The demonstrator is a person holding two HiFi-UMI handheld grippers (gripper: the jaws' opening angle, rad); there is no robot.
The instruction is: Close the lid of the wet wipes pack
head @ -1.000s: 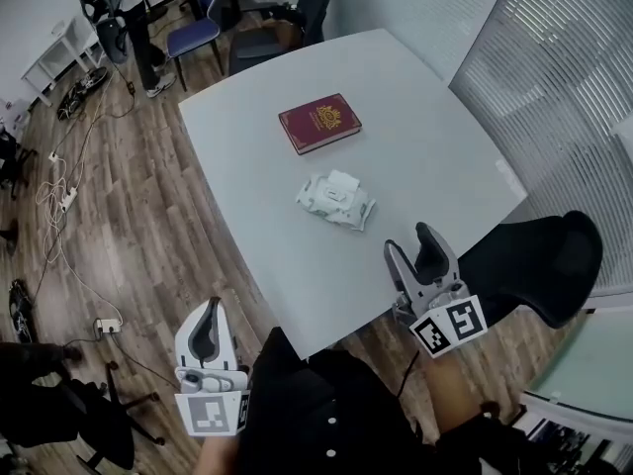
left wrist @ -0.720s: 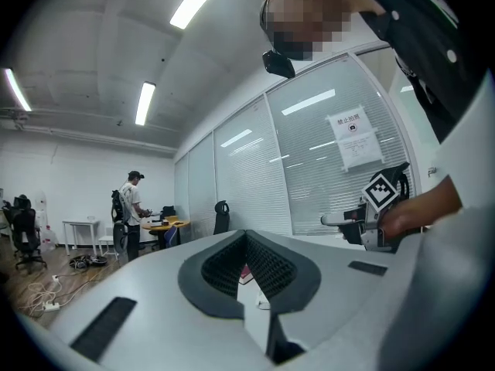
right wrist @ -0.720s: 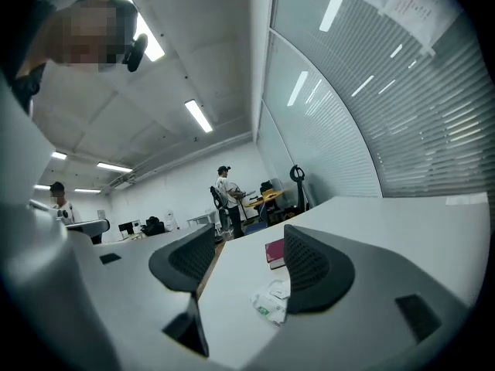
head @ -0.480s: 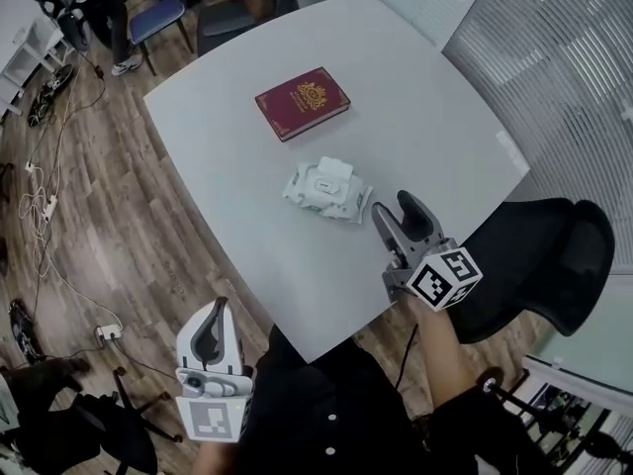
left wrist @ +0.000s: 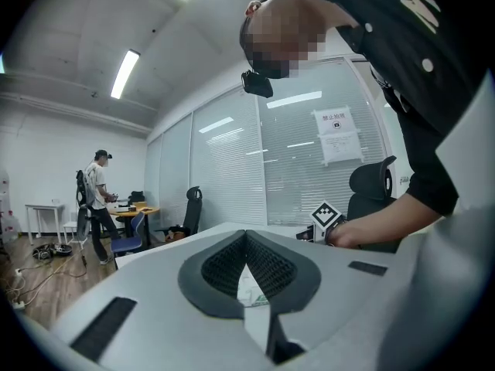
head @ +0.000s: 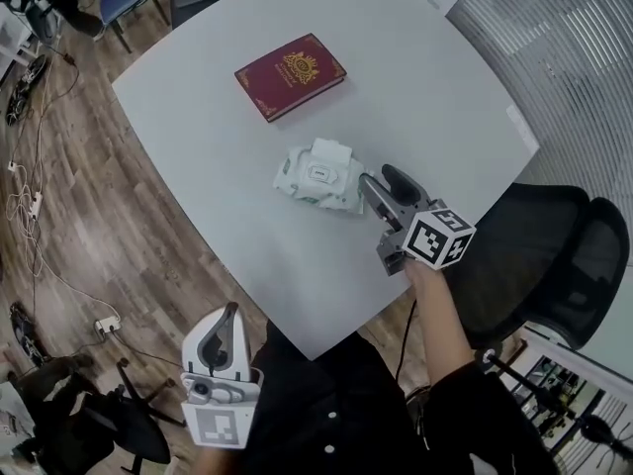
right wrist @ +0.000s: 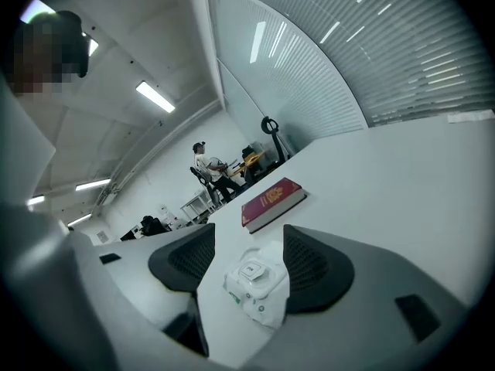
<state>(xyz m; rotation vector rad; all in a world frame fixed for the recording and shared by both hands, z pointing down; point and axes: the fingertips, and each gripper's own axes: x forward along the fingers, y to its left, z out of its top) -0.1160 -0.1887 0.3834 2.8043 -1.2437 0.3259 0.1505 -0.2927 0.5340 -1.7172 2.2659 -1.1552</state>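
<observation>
Wet wipes pack (head: 318,175): lying flat near the middle of the desk (head: 435,97), on my side of the red book (head: 290,75) and apart from it.
Lid (head: 329,152): as far as I can judge it is flipped up on the pack's far side, the side towards the book, so the opening is uncovered.
Right gripper (head: 381,179): jaws wide apart and holding nothing. In its own view the pack (right wrist: 257,278) sits framed in the gap, just ahead of the tips (I see no contact, though the head view puts them very near).
Left gripper (head: 223,330): low at the desk's near edge, well away from the pack. Its own view shows the pads (left wrist: 224,265) closed tip to tip with nothing between them.
Nearer hand: the right, by a long way.
Bearing: from the right gripper the pack lies straight ahead along the jaws and slightly left in the head view.
Long axis: the pack runs roughly crosswise to the gripper's line of approach.
Next move, my judgement: reach one jaw over the pack to the raised lid and press it down towards me until it seats.
</observation>
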